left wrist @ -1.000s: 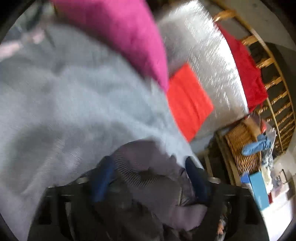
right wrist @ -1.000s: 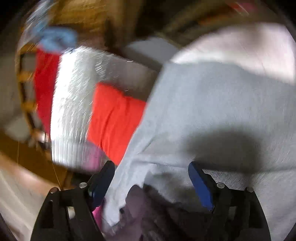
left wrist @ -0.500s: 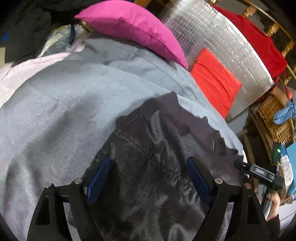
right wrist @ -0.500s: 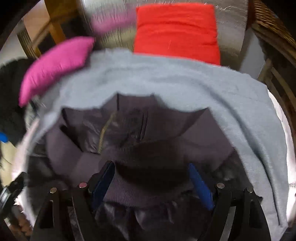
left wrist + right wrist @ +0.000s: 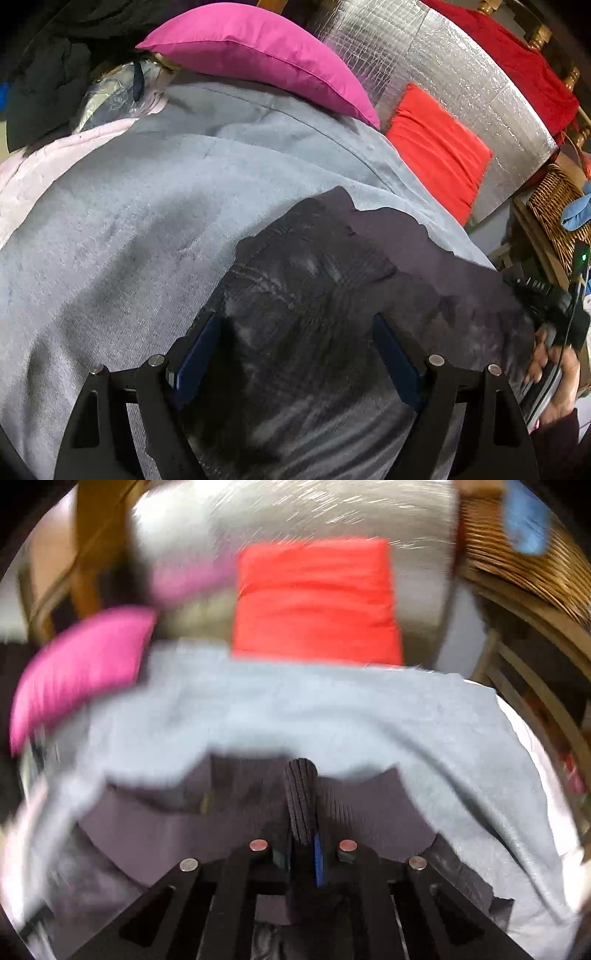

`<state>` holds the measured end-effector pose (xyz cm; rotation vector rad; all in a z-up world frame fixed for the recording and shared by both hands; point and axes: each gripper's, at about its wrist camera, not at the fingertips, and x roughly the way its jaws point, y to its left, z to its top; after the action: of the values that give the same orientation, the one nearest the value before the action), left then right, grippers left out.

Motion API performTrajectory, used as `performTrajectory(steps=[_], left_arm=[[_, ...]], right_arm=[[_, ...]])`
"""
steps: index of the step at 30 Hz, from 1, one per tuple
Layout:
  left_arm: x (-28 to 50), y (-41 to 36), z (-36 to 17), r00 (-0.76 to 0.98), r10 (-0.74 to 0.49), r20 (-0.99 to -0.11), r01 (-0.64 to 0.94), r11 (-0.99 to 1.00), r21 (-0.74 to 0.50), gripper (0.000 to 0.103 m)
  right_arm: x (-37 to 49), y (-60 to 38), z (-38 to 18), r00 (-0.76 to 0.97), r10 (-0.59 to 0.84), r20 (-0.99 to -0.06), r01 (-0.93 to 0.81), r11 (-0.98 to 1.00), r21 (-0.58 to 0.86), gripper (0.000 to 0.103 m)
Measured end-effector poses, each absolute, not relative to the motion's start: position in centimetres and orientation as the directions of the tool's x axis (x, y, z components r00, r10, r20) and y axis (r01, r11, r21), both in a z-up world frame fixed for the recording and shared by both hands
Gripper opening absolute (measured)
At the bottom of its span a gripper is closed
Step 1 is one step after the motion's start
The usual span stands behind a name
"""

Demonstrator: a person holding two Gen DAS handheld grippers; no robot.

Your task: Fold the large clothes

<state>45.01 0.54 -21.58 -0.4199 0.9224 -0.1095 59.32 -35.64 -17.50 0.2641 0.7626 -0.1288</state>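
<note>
dark jacket [image 5: 314, 295] glossy, ribbed cuff [image 5: 301, 797]; grey blanket [image 5: 129, 221] fuzzy matt cloth.

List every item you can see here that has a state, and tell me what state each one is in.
Dark jacket: spread crumpled on the grey blanket, unfolded.
Ribbed cuff: pinched upright between the right gripper's fingers.
Right gripper: shut on the cuff.
Left gripper: open, over the jacket, gripping nothing.
Grey blanket: laid flat, slightly wrinkled.
Pink cushion: lying on the blanket's far edge.
Red cushion: leaning against the silver backing.
</note>
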Motion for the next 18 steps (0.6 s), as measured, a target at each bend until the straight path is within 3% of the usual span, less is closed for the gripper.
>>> performTrajectory(steps=[4, 7, 8, 9, 11, 14, 16, 18], left_arm=[[45.6, -0.1, -22.3, 0.586, -0.245, -0.773, -0.088, 0.929, -0.361, 0.085], [46.1, -0.4, -22.7, 0.573, -0.218, -0.790, -0.088, 0.942, -0.323, 0.084], [46.1, -0.3, -22.8, 0.570, -0.213, -0.794, -0.092, 0.943, -0.319, 0.084], [46.1, -0.3, -22.9, 0.568, -0.212, -0.795, -0.094, 0.943, -0.319, 0.084], [46.2, -0.1, -22.8, 0.568, -0.217, -0.794, -0.096, 0.941, -0.326, 0.085], [45.9, 0.4, -22.2, 0.585, -0.210, -0.783, -0.103, 0.939, -0.329, 0.085], [45.5, 0.7, -21.9, 0.595, -0.195, -0.779, -0.113, 0.940, -0.321, 0.085], [45.2, 1.0, -21.9, 0.596, -0.179, -0.782, -0.129, 0.941, -0.314, 0.085]], right_arm=[[61.5, -37.3, -22.6, 0.643, 0.027, -0.766, 0.244, 0.940, 0.239, 0.009], [60.0, -40.2, -24.6, 0.674, 0.197, -0.712, 0.261, 0.838, 0.479, 0.019], [59.7, -41.0, -24.4, 0.688, 0.245, -0.683, 0.254, 0.800, 0.543, 0.030], [58.9, -42.3, -24.0, 0.700, 0.289, -0.653, 0.259, 0.749, 0.610, 0.052], [57.2, -44.3, -23.0, 0.763, 0.297, -0.574, 0.270, 0.660, 0.701, 0.083], [53.6, -47.2, -20.6, 0.825, 0.253, -0.505, 0.241, 0.651, 0.719, 0.083], [52.1, -48.0, -19.4, 0.806, 0.216, -0.551, 0.262, 0.705, 0.660, 0.083], [51.3, -48.6, -19.2, 0.752, 0.090, -0.653, 0.341, 0.795, 0.502, 0.083]])
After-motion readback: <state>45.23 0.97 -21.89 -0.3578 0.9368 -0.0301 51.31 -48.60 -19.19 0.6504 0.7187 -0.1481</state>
